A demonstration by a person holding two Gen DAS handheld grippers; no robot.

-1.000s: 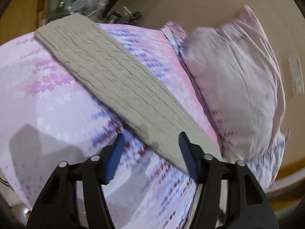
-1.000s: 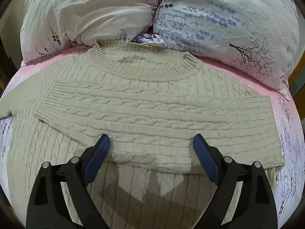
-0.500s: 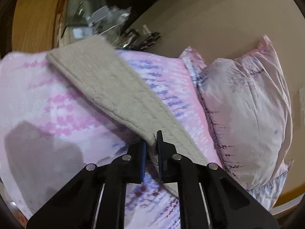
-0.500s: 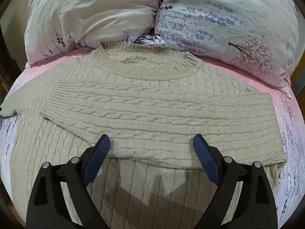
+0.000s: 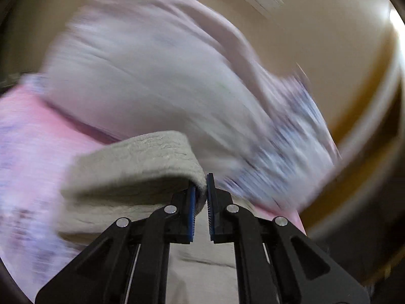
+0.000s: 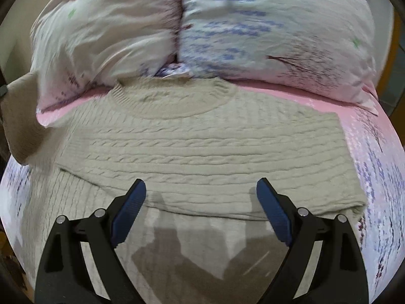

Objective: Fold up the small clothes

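Left gripper (image 5: 201,190) pinched the sweater's sleeve (image 5: 134,167) raised just ahead of it — second sleeve fold apparently underway, needing carrying across the sweater (image 6: 202,147) — while the right gripper (image 6: 201,197) hovered spread above.

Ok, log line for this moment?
left gripper: shut on sleeve, lifted | right gripper: open over sweater | other sleeve folded across

Ahead of the right tongs (image 6: 201,198), matt black plastic with ribbed blue pads (image 6: 131,207), lies a rough cable-knit beige sweater (image 6: 202,147); beyond it, smooth printed cloth pillows (image 6: 265,30).
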